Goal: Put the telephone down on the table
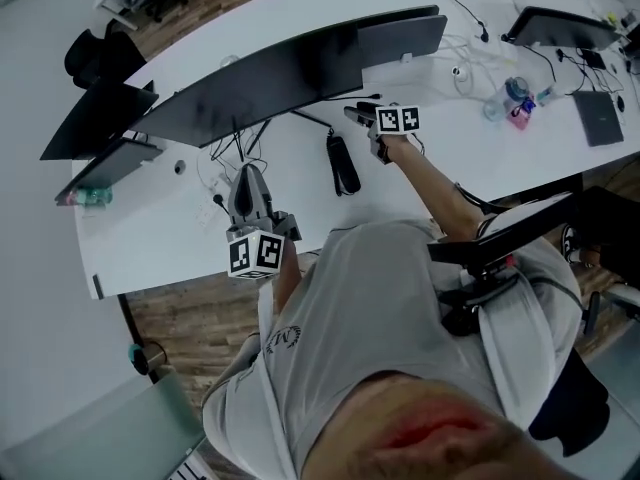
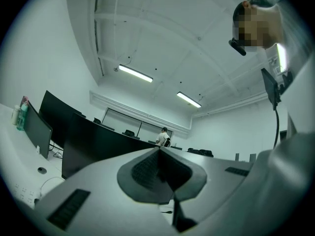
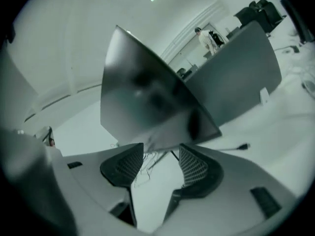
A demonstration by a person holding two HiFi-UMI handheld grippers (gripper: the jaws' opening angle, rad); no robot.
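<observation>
The telephone, a black elongated handset (image 1: 343,165), lies flat on the white table (image 1: 300,208) just in front of the monitors, with a thin cord running off its far end. My left gripper (image 1: 248,174) is left of it and apart from it, near the table's front edge; in the left gripper view its pads (image 2: 147,168) meet, with nothing between them. My right gripper (image 1: 354,113) hovers just beyond and to the right of the handset. In the right gripper view its jaws (image 3: 161,154) stand apart and hold nothing.
A row of dark monitors (image 1: 300,73) stands along the curved table, one close ahead of the right gripper (image 3: 147,102). Cables, a bottle (image 1: 518,103) and a dark tablet (image 1: 598,118) lie at the far right. A green bottle (image 1: 90,196) is at the left end.
</observation>
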